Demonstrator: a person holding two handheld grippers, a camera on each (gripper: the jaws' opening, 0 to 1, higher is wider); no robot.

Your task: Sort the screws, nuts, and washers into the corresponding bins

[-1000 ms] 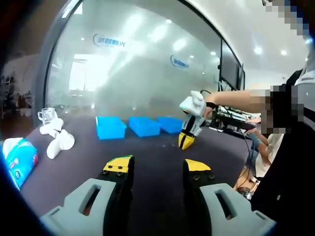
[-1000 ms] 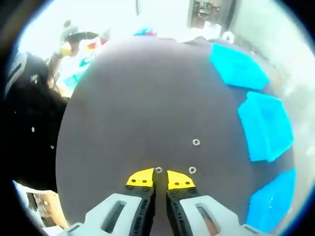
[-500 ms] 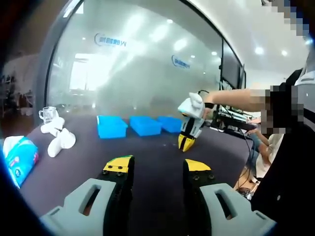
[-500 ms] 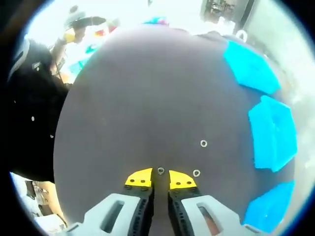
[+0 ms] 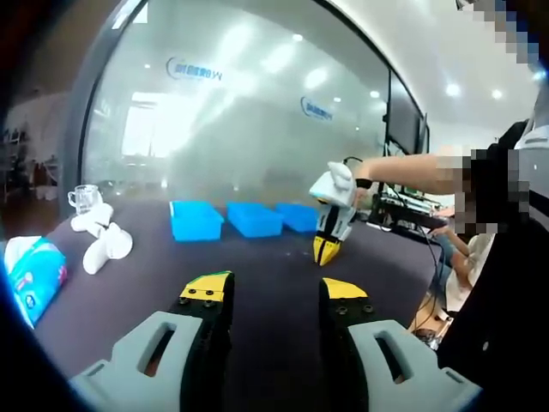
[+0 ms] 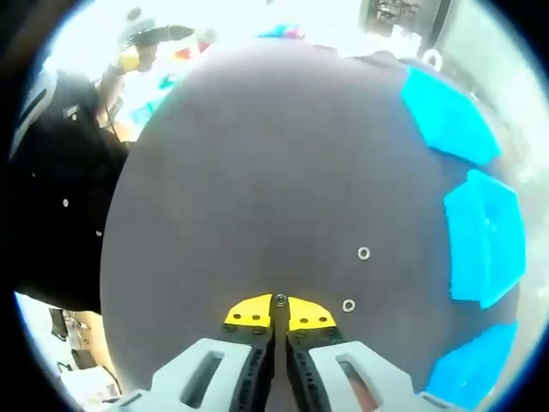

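Left gripper view has our left claw (image 5: 273, 296) hanging open over the dark table (image 5: 257, 266), bins (image 5: 253, 220) well ahead, while right gripper view shows our right claw (image 6: 280, 312) pinched on a small ring-shaped piece (image 6: 280, 299) at its tips, so we'd lift straight, keeping squeeze steady.

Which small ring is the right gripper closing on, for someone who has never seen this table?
On the dark table, find the right gripper at the near edge. The ring sits at its yellow tips; the two other rings lie loose toward the blue bins.
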